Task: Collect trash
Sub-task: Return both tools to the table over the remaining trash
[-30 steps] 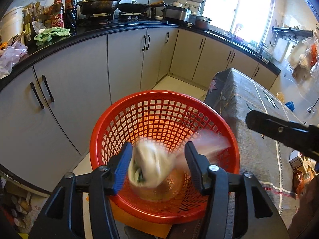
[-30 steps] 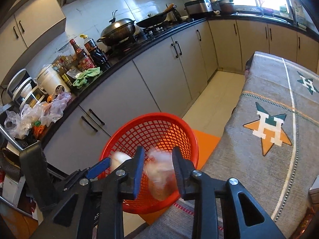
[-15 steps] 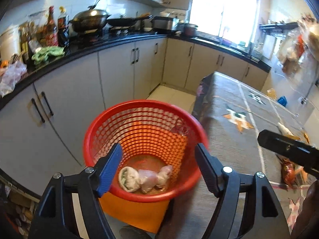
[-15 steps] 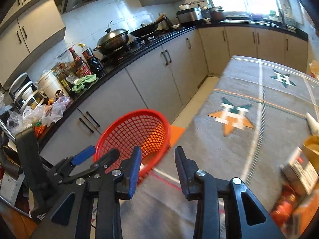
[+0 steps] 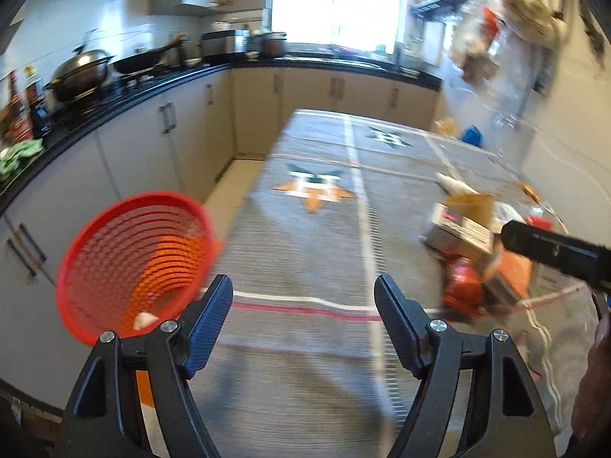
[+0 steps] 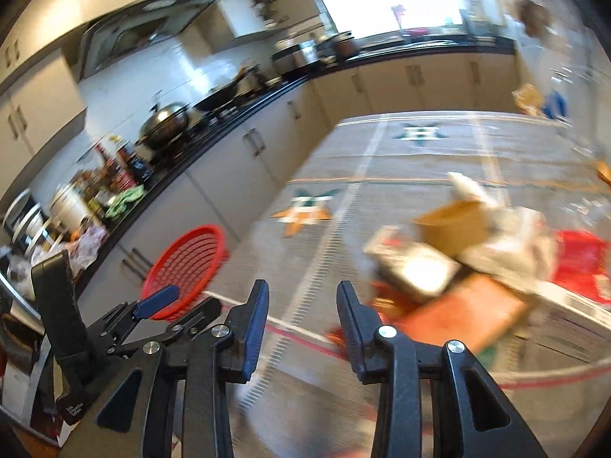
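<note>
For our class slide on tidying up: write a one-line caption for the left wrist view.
Open, empty left gripper above the cloth-covered table, red basket at its left, heaped packaging ahead right.

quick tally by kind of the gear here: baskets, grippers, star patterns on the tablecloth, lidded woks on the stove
red basket: 1
grippers, left gripper and right gripper, both open and empty: 2
star patterns on the tablecloth: 2
lidded wok: 1
total: 6
The trash pile is too blurred to count.

Bright window (image 5: 336,4), cream cabinets (image 5: 152,141)
</note>
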